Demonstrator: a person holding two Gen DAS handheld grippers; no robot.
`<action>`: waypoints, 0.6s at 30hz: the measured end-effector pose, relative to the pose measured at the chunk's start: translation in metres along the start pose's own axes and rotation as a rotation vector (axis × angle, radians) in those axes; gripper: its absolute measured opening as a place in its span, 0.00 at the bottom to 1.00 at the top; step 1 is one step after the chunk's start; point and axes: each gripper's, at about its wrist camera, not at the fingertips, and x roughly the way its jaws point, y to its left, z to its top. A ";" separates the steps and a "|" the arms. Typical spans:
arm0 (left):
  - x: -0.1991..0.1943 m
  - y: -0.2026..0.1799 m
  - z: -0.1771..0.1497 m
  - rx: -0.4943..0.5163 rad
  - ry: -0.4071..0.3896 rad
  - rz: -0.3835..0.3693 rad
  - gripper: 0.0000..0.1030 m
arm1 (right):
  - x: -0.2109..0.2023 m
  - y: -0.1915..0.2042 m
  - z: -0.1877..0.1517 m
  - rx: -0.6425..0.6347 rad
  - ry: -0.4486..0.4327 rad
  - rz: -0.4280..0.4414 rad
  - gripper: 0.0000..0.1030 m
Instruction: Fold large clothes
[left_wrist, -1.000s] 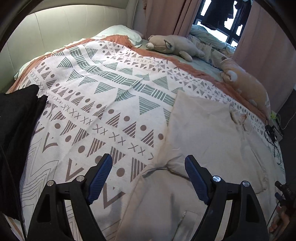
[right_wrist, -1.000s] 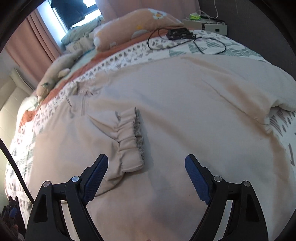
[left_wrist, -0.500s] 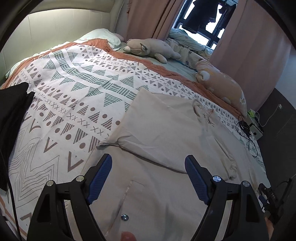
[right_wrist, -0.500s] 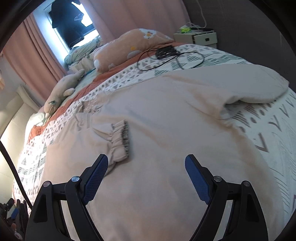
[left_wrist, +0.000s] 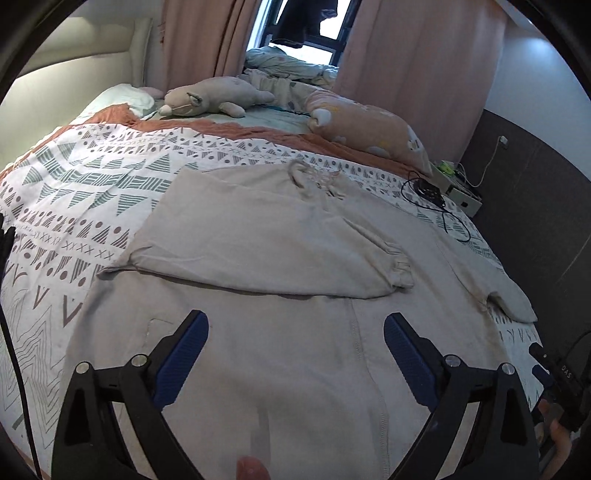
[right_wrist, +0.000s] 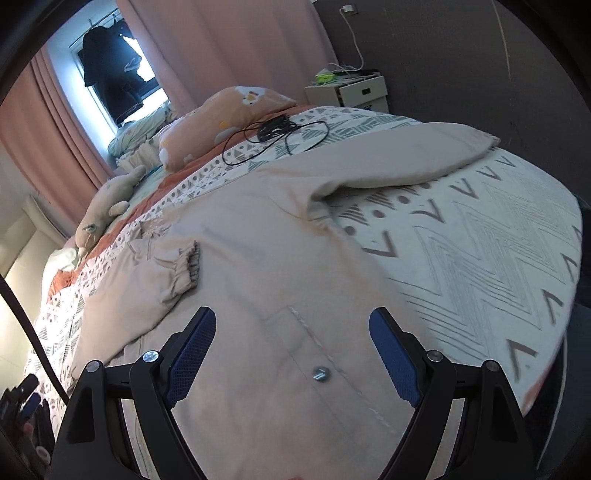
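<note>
Now that I've pulled back, the large beige cotton jacket (left_wrist: 258, 354) fills my view.
Both tongs, left (left_wrist: 295, 354) and right (right_wrist: 291, 350), gape empty above its hem; right sleeve (right_wrist: 406, 155) remains unfolded ahead.

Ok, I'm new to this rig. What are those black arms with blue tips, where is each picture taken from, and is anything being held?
Those are hand-held tongs, one in each of a person's hands, each with a fisheye camera looking along its fingers. One picture is from the left tongs, the other from the right tongs. Both are open and hold nothing. Below them a beige jacket lies spread on a patterned bedspread; one sleeve is already folded across it, the other sleeve still lies out to the side. Plush toys and a black cable lie further back.
</note>
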 end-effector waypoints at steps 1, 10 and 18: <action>0.002 -0.006 -0.001 0.013 0.000 -0.011 0.95 | -0.004 -0.006 0.003 0.003 0.002 -0.004 0.82; 0.016 -0.045 -0.005 0.070 -0.026 -0.121 0.95 | -0.049 -0.073 0.005 0.073 -0.039 -0.074 0.90; 0.021 -0.083 -0.006 0.151 -0.166 -0.092 0.95 | -0.057 -0.111 0.009 0.127 -0.099 -0.068 1.00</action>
